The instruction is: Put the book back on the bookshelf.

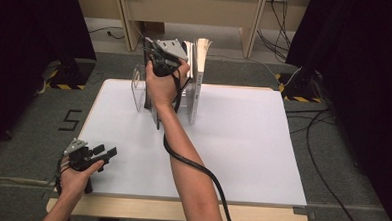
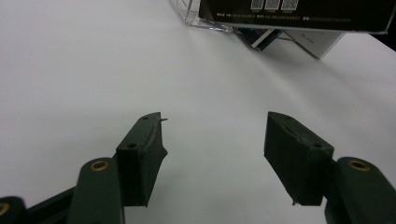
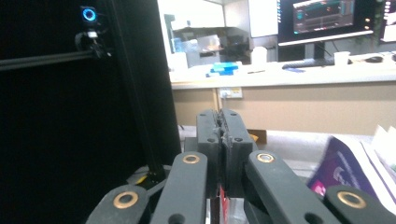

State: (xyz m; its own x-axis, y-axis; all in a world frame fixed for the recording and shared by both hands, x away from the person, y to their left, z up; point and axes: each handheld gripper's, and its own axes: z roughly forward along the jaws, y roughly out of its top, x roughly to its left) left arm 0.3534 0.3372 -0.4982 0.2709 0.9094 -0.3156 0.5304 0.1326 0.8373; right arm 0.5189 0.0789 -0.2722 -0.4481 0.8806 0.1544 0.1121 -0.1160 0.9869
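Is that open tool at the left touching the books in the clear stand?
Apart. The high view shows the left tool near the table's front corner, bare tabletop before the books.

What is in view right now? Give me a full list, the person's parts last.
Table: one, white top with wooden edge, centre.
Clear stand: one, transparent, far side of table.
Books: a few, upright in the stand; exact count unclear.
Cables: several, black, on the grey floor at right.
Left claw: one, black, open, above the table's near left corner.
Right claw: one, black, shut, raised above the books.
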